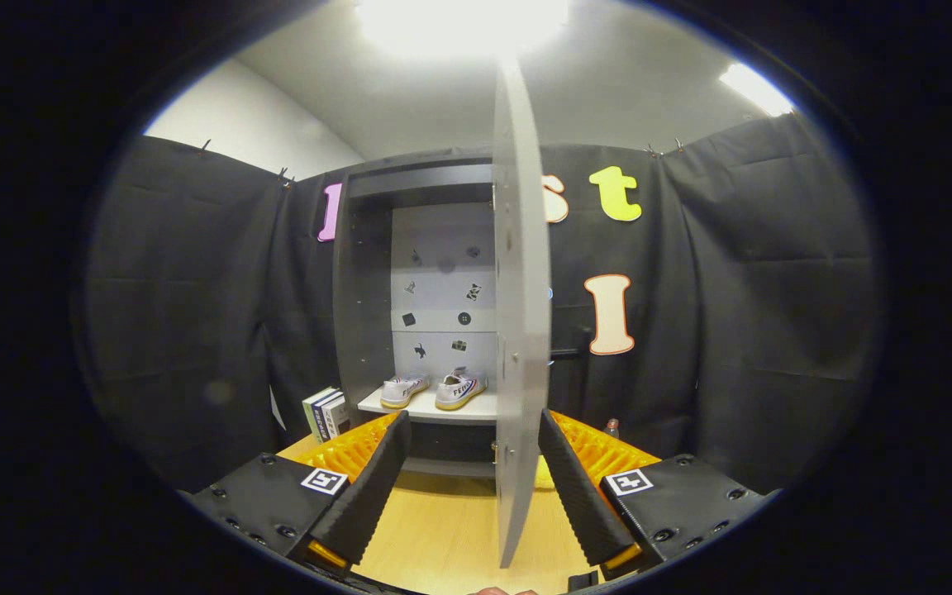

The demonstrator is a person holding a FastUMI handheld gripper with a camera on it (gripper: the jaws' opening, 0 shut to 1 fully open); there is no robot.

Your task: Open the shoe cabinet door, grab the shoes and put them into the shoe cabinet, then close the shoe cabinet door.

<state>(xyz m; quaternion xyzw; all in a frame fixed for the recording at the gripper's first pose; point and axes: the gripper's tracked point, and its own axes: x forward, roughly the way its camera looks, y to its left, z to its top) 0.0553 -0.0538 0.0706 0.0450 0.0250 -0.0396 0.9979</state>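
The gripper (473, 450) points level and forward, its fingers (368, 487) spread wide apart and pressing on nothing.

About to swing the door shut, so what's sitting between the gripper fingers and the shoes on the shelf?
In the gripper view, the open gripper has the cabinet door's edge between its fingers; bare tabletop runs to the shelf holding the shoes.

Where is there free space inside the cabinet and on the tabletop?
Free: cabinet space above the shoes; tabletop between the open gripper's fingers. Crowded: shelf under both shoes, the door edge near the right finger, and books left.
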